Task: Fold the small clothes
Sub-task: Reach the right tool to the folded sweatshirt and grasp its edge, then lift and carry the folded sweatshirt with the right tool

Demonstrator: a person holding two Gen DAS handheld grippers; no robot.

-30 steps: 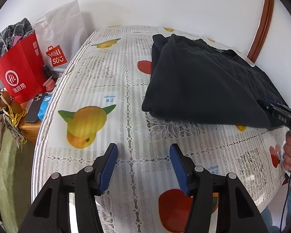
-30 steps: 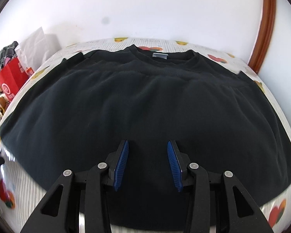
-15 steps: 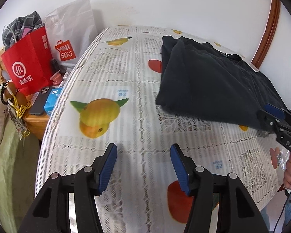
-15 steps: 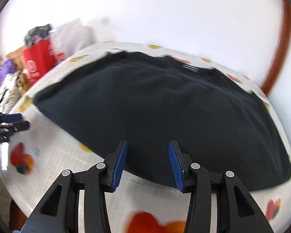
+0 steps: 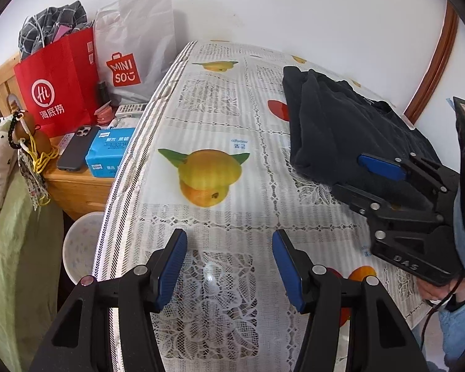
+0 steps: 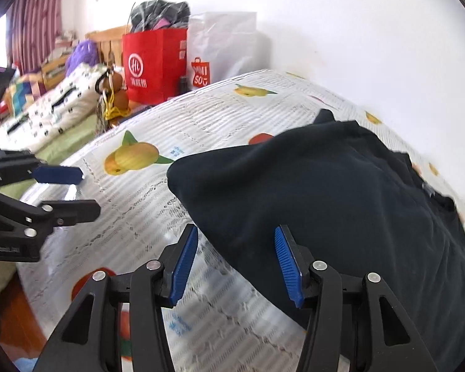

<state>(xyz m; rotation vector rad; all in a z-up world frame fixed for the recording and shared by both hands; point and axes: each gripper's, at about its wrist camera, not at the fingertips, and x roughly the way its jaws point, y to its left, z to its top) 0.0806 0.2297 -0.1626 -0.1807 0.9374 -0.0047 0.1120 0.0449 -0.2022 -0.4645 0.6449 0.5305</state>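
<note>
With both the left gripper (image 5: 229,266) and right gripper (image 6: 235,263) released and empty, the right's jaws having just been opening, the soft, light garment (image 6: 341,192), folded at the table's (image 5: 220,117) two o'clock, is best pinched at its thick near-left corner.

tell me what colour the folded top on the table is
Black, or a very dark navy. The folded top shows best in the right wrist view.

Left tool (image 5: 229,266) gapes empty; right tool (image 6: 237,266), just widening, grips nothing.
</note>
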